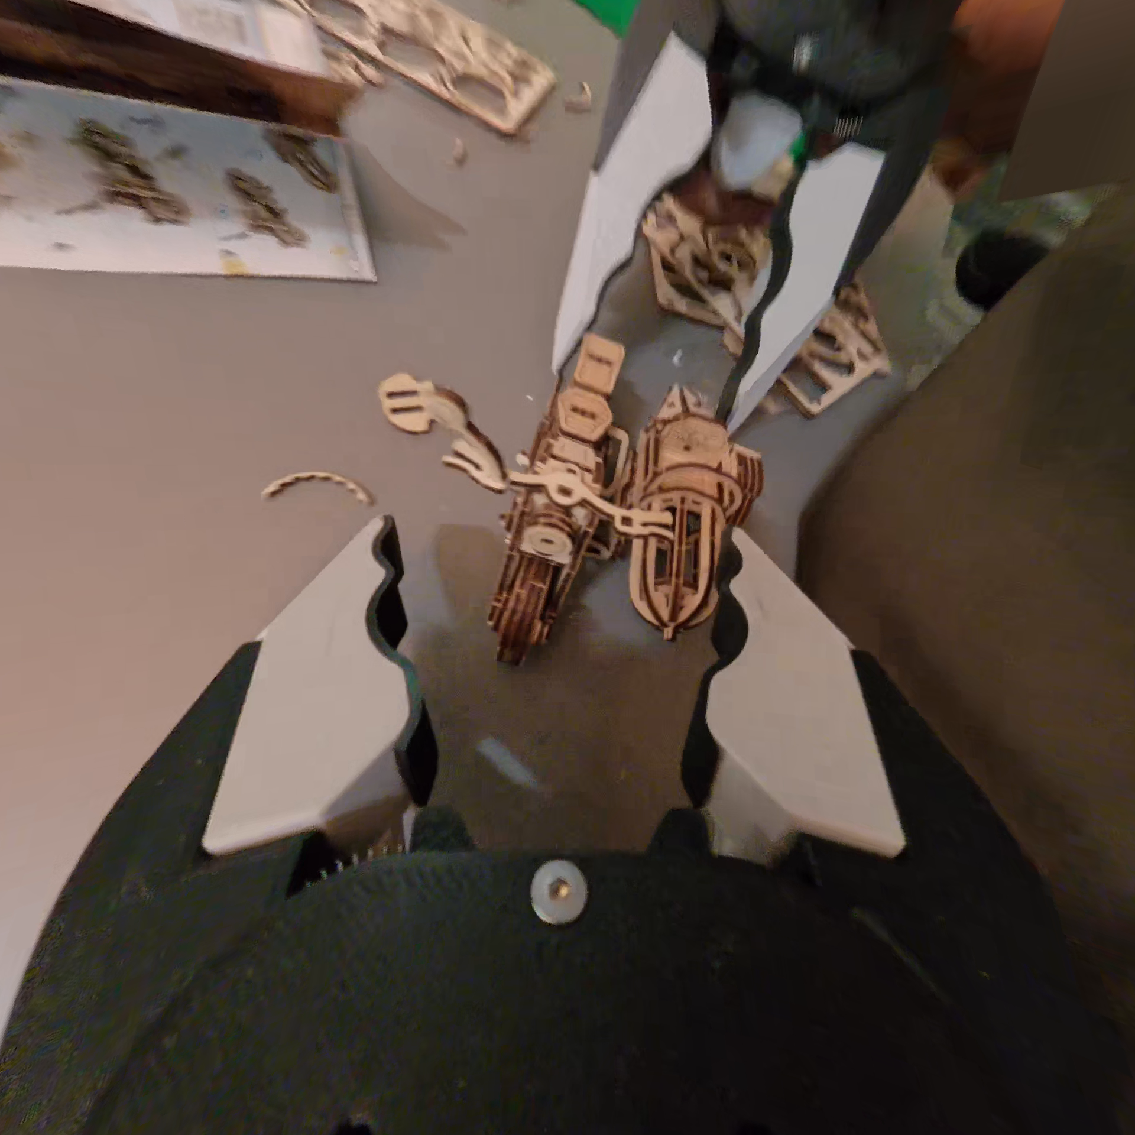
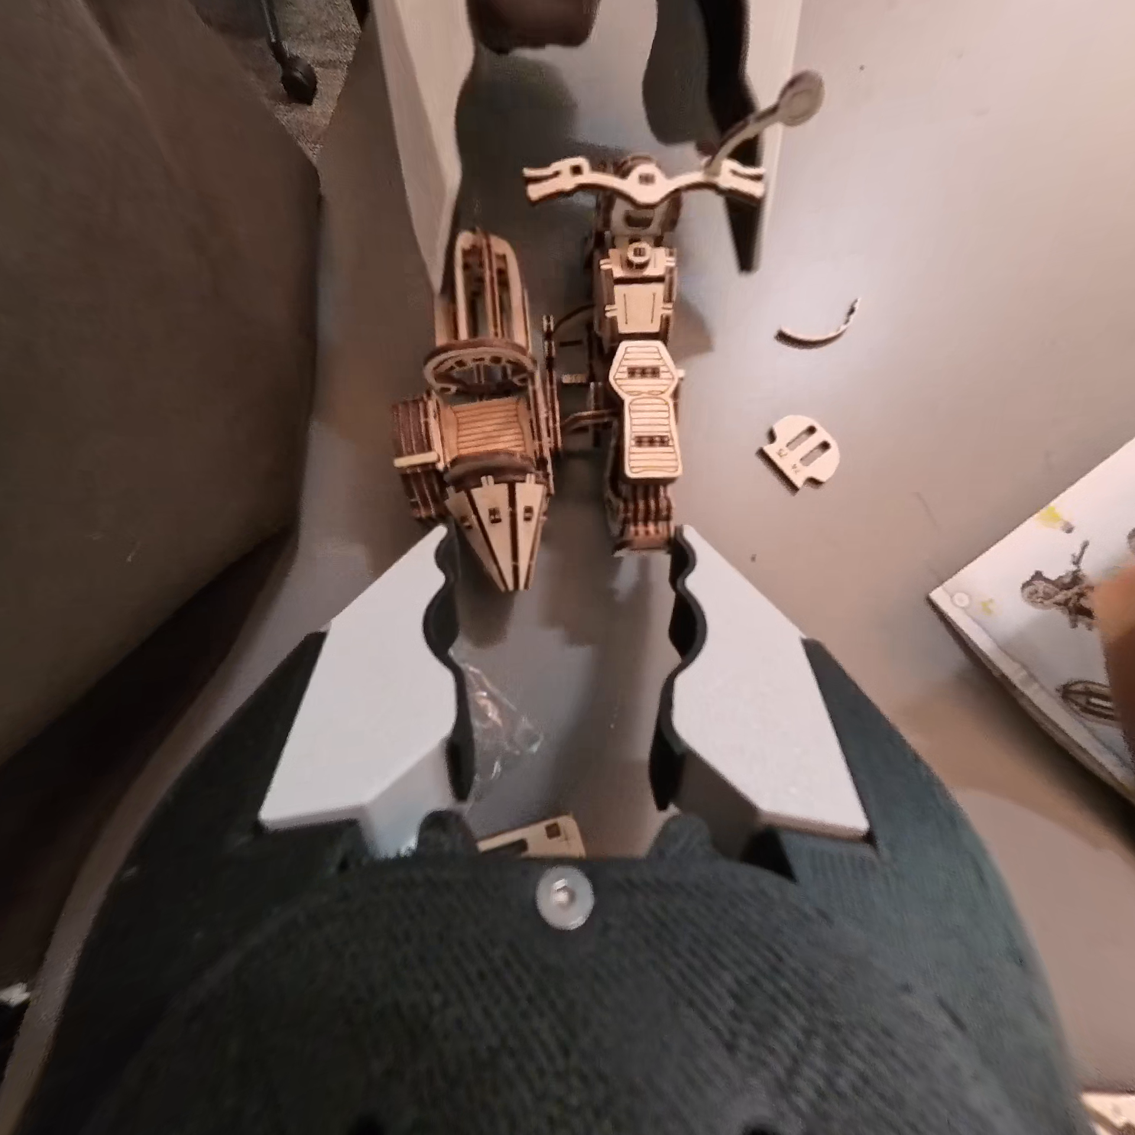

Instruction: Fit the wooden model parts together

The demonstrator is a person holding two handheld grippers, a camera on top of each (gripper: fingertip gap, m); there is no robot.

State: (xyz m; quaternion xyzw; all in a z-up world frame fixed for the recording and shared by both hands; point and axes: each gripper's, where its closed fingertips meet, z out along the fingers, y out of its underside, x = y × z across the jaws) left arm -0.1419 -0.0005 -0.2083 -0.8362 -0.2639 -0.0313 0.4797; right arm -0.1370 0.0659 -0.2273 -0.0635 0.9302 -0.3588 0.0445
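Observation:
A wooden motorcycle (image 1: 553, 528) with a sidecar (image 1: 688, 522) joined to it stands on the grey table (image 1: 153, 399). My left gripper (image 1: 562, 553) is open and empty, its tips just short of the model's front. My right gripper (image 1: 645, 387) is open behind the model. In the right wrist view the motorcycle (image 2: 645, 393) and sidecar (image 2: 485, 430) stand just past my open, empty right gripper (image 2: 562, 540). A mirror piece (image 2: 792, 101) rises from the handlebar end. A round slotted piece (image 2: 798, 451) and a thin curved piece (image 2: 817, 328) lie loose beside the model.
An instruction booklet (image 1: 184, 184) and a brown box (image 1: 184, 67) lie at the far left. Punched-out wooden sheets (image 1: 467, 67) and more sheets (image 1: 829, 344) lie behind. A clear plastic bag (image 2: 497, 718) lies under my right gripper. A grey cushion (image 1: 982, 553) borders the table's curved edge. My right fingertips sit around 8 cm from my left ones. The right gripper is farther from the thin curved piece (image 2: 817, 328), some 10 cm, than the left, some 4 cm.

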